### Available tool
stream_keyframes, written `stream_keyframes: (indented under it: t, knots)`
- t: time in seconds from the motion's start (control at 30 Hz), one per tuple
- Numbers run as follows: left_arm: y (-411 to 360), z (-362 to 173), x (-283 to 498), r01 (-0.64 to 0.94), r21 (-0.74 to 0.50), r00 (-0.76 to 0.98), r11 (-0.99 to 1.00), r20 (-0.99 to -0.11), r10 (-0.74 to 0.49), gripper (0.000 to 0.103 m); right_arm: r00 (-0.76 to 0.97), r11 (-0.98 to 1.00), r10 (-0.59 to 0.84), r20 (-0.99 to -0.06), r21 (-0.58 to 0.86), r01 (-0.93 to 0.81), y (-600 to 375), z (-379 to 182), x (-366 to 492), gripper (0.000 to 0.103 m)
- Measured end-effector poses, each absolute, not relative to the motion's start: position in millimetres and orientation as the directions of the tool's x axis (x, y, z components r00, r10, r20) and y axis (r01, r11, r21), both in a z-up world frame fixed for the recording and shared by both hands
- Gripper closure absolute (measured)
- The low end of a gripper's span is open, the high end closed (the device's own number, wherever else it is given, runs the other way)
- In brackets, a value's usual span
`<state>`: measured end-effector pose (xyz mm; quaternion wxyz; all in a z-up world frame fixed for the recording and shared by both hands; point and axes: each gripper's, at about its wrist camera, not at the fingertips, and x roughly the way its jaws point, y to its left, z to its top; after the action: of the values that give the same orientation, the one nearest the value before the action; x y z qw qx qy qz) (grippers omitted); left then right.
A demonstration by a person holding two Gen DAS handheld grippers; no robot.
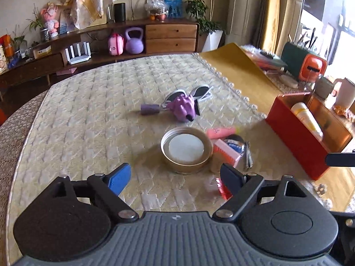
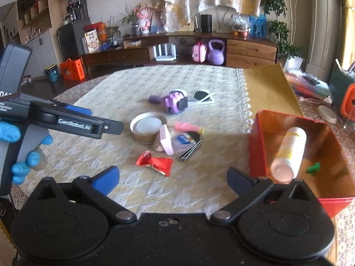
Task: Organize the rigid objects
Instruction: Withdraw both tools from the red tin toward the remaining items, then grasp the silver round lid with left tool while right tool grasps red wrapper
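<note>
Left wrist view. The left gripper point(image 1: 175, 178) hangs over the quilted cream table point(image 1: 88, 102), jaws apart and empty. Just ahead of them lies the round gold metal lid point(image 1: 186, 149), flat, open face up; right of it, a pink block point(image 1: 226, 153) and a red foil sachet point(image 1: 223, 188) partly hidden behind the right jaw. The red rectangular box point(image 1: 295, 146) stands far right.

Right wrist view. The right gripper point(image 2: 173, 179) has its jaws wide and empty. The sachet lies just ahead, long axis running left to right. The cream cylindrical bottle point(image 2: 288, 150) leans in the box at right, long axis pointing away. Judged step: sorting under way, between placements; next, a jaw descent around one loose item.
</note>
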<state>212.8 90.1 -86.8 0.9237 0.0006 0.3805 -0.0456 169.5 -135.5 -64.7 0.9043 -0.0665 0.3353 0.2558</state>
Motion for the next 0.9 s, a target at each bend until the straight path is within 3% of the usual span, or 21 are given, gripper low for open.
stream_keyframes:
  t: [0.57,0.9]
  knots:
    - [83,-133,265,0.124,-0.040,0.666,0.991,-0.737,-0.113,0.015,0.562,0.803,0.427,-0.708,0.010,-0.596,-87,-109,211,0.003]
    - [86,-140,283,0.122,-0.087,0.674,0.989,-0.724,-0.147,0.014,0.541,0.789,0.425,-0.726,0.003,-0.615,-73,-128,229,0.016]
